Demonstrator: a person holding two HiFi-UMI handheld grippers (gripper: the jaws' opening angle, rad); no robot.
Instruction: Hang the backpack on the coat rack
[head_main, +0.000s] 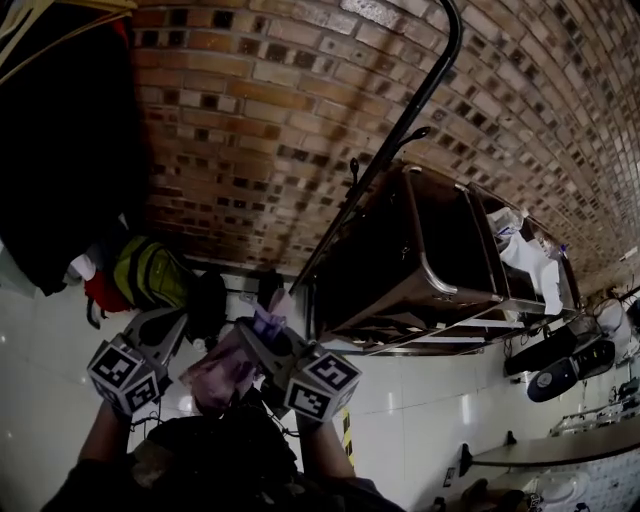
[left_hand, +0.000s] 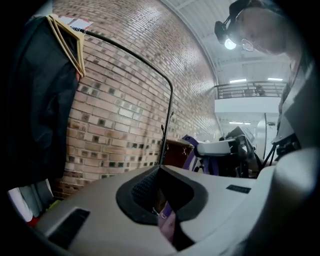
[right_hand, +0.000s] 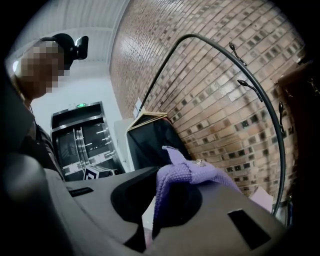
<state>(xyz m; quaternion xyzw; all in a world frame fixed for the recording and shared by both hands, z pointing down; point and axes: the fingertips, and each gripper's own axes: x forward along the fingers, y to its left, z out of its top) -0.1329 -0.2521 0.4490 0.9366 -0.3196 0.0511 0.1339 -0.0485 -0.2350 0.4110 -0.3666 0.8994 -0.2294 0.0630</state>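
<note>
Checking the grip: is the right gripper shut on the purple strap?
Yes, the right gripper pinches the purple strap between shut jaws.

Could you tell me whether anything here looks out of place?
A green bag and a red item lie on the floor by the brick wall, below the hanging dark coat, rather than on the coat rack.

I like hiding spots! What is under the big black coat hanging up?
A green fabric bag and something red sit on the pale floor below the black hanging coat. The coat hides whatever is behind it.
</note>
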